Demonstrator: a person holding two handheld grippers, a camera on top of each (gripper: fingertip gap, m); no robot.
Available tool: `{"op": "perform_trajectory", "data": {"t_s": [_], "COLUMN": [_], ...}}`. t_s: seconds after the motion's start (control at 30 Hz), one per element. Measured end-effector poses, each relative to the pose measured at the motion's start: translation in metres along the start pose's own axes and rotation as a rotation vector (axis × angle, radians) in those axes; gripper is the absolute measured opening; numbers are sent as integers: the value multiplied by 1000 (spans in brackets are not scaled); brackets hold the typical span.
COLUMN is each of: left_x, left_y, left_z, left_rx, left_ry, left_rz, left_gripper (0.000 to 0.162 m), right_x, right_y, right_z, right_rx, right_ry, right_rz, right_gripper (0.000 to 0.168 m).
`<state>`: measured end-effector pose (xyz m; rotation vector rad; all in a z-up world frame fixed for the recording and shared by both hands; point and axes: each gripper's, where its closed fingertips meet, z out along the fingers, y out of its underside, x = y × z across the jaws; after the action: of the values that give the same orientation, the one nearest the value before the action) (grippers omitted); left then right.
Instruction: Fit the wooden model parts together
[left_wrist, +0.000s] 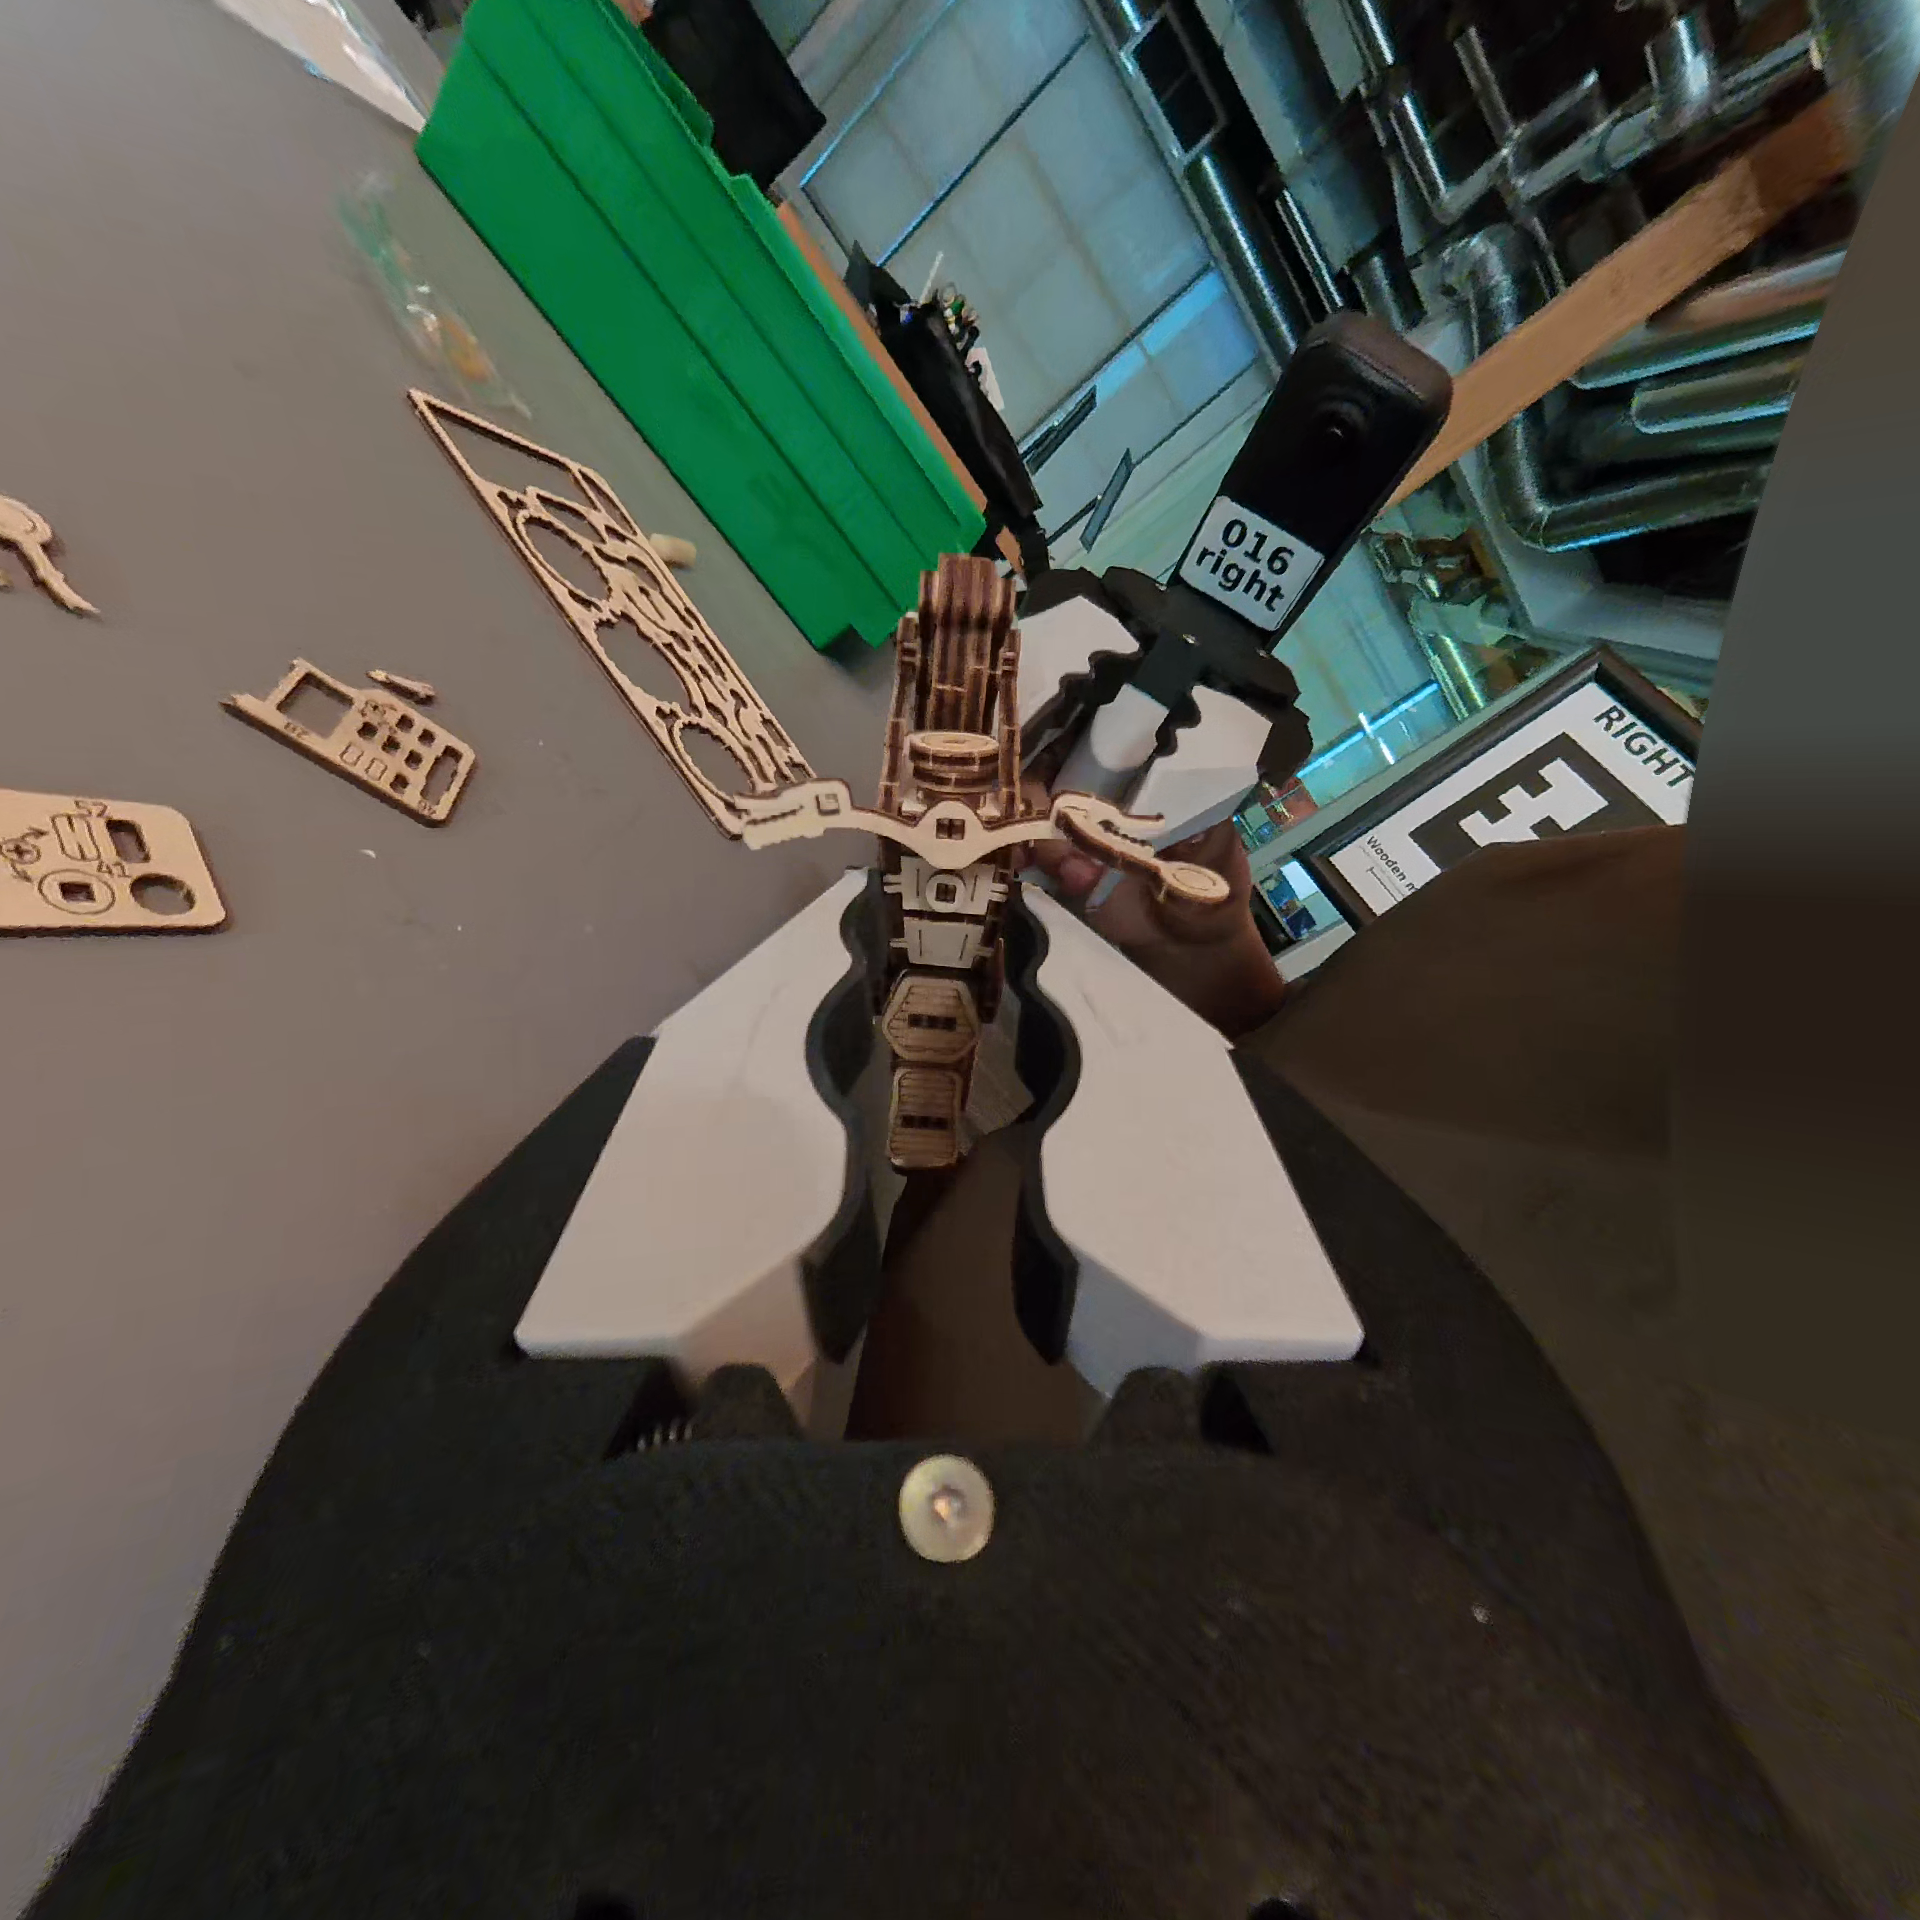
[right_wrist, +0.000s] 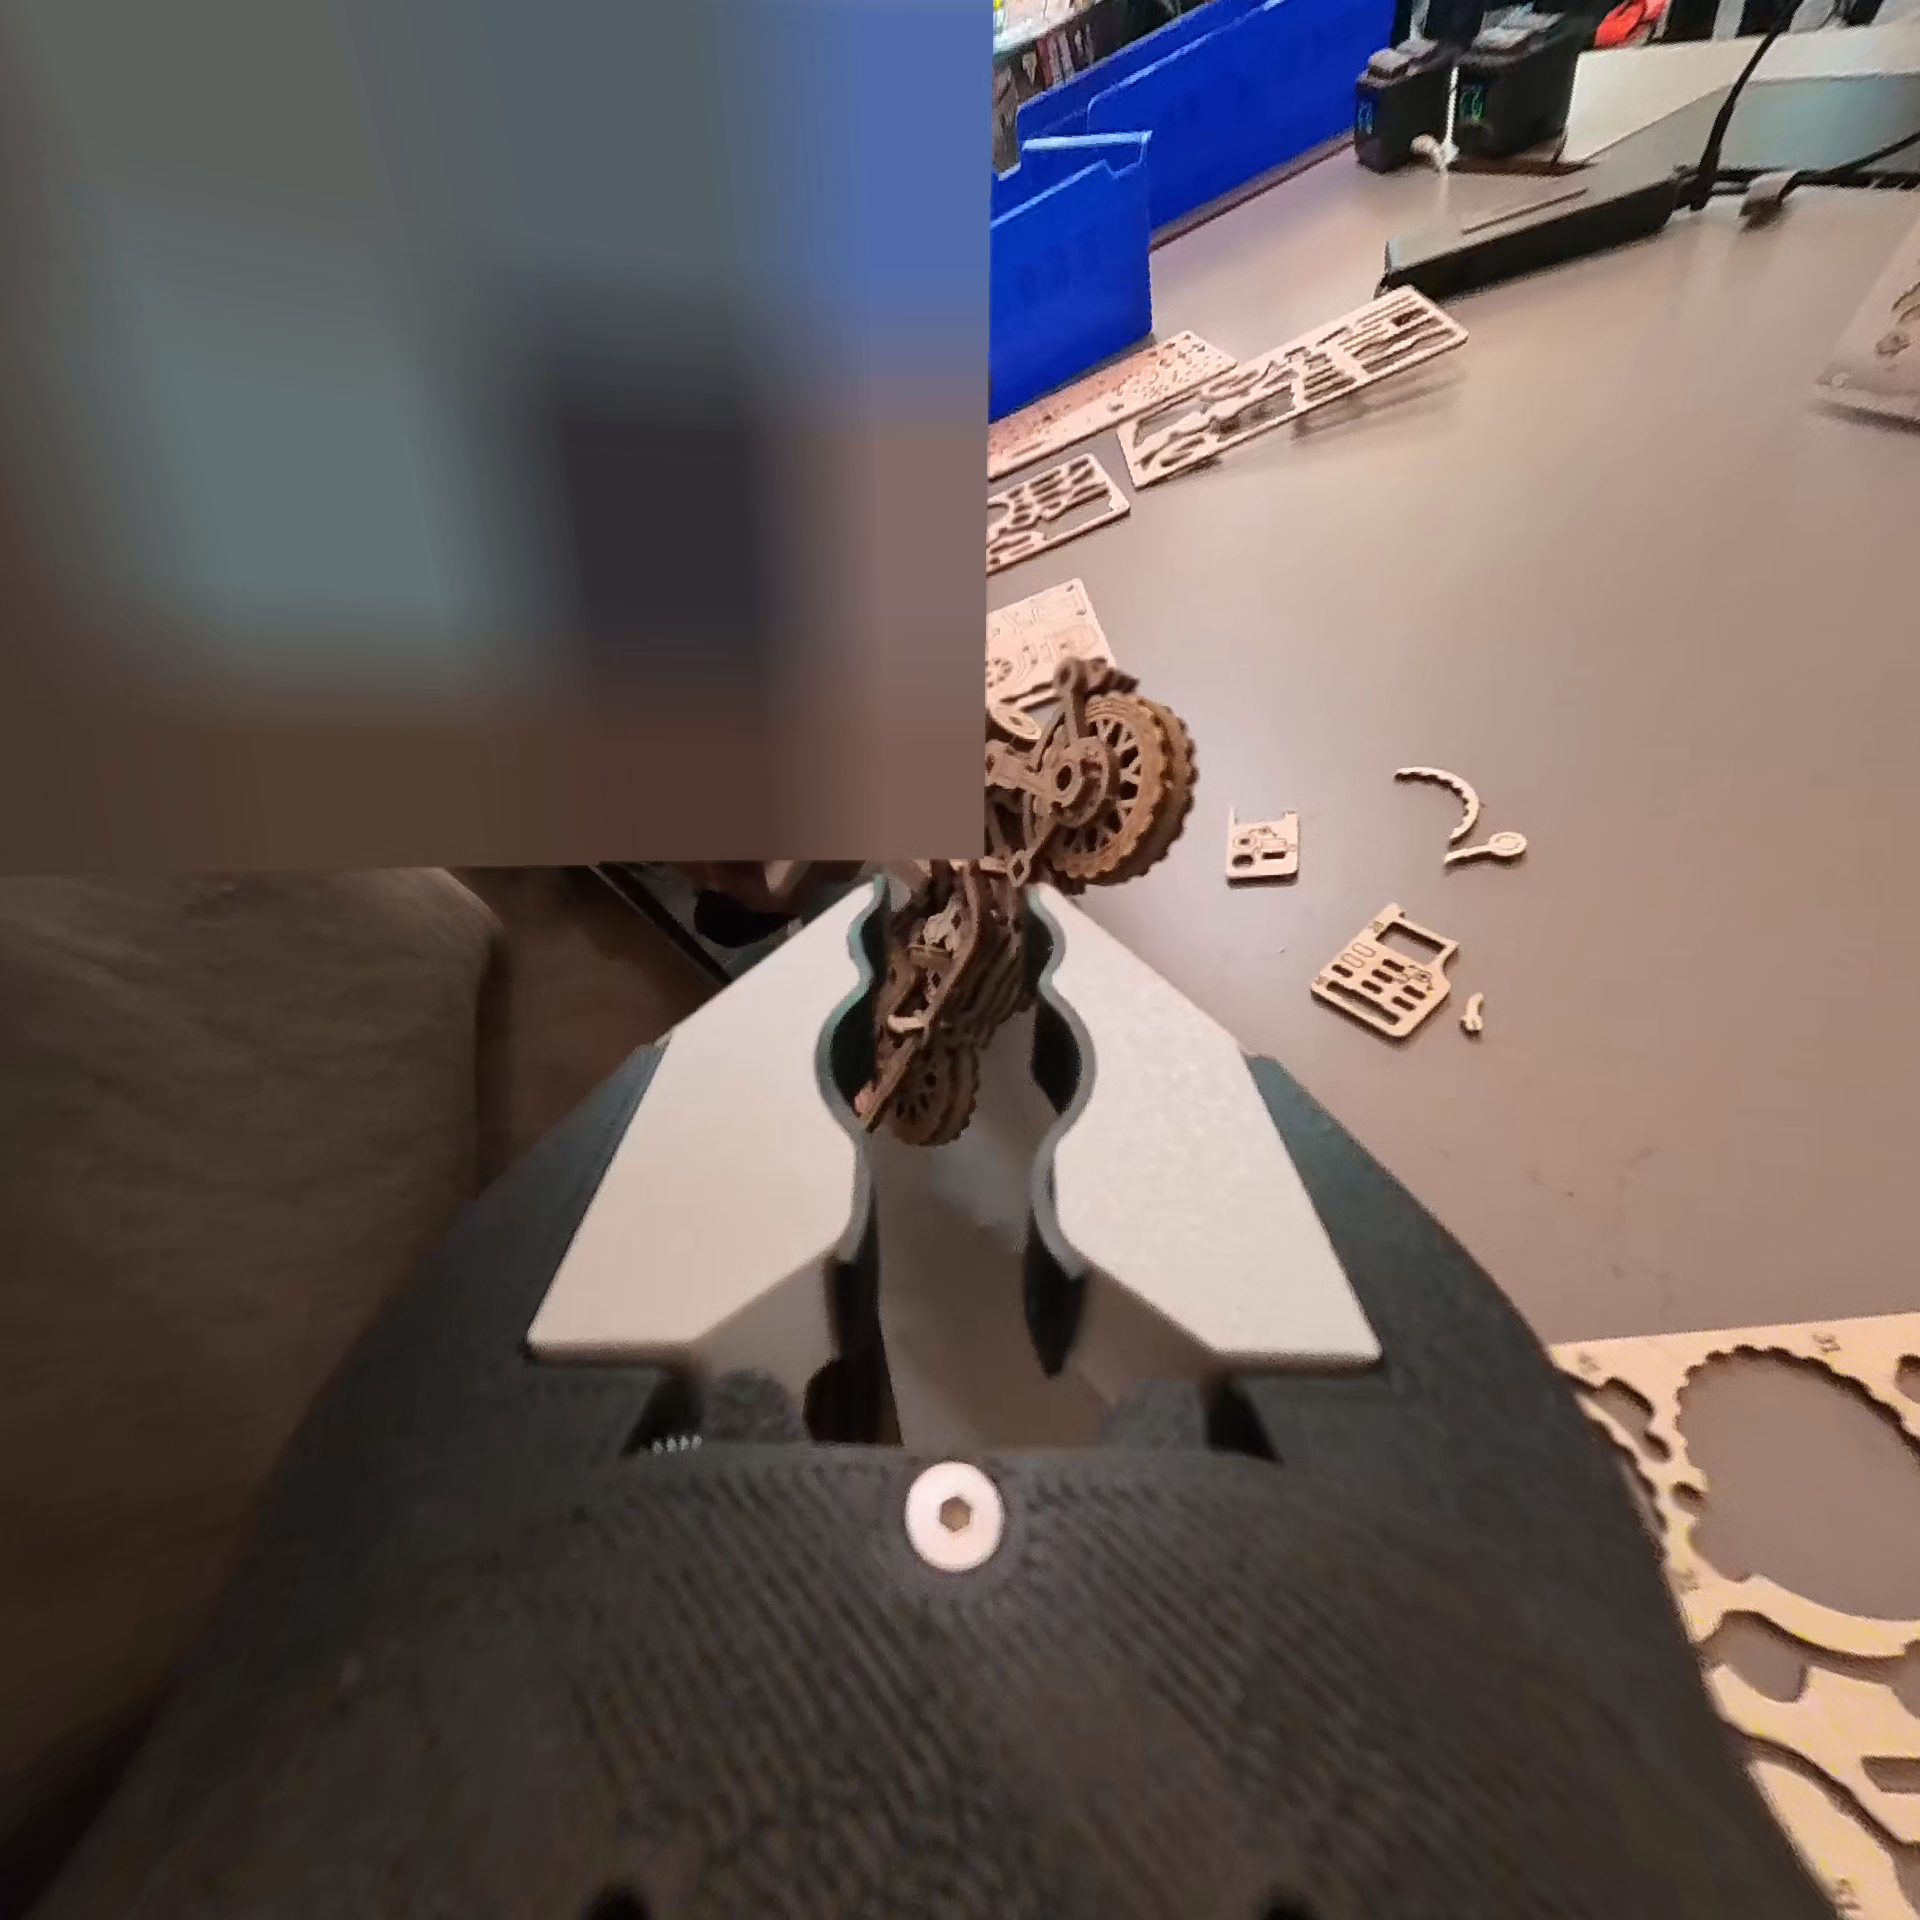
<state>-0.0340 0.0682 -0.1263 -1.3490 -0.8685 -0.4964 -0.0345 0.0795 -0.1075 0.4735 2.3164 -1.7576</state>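
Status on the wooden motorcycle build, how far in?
Mostly built: the motorcycle model has handlebars, frame and both wheels. In hand: left gripper clamps it; right gripper appears to as well. Left: loose pieces and part sheets remain on the table.
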Motion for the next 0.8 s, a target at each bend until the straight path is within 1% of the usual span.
{"op": "perform_trajectory", "data": {"t_s": [0.07, 0.2, 0.33, 0.57, 0.67, 0.8], "left_x": [2, 8, 11, 22, 24, 25], "left_y": [-1, -4, -5, -2, -1, 0], "left_z": [0, -1, -1, 1, 2, 2], "left_rx": [4, 28, 34, 24, 20, 14], "left_ry": [6, 25, 39, 92, 105, 111], "left_rz": [16, 45, 61, 87, 95, 98], "left_gripper": [19, 19, 19, 19, 19, 19], "right_x": [1, 9, 5, -5, -5, -5], "right_y": [-5, -3, -4, -9, -8, -8], "right_z": [-3, -5, -4, -4, -4, -4], "right_rx": [30, 33, 70, 156, 166, 161], "right_ry": [11, 48, -21, -199, -208, -209], "right_rz": [-6, 11, 91, 255, 262, 256], "right_gripper": [23, 28, 32, 30, 24, 22]}}
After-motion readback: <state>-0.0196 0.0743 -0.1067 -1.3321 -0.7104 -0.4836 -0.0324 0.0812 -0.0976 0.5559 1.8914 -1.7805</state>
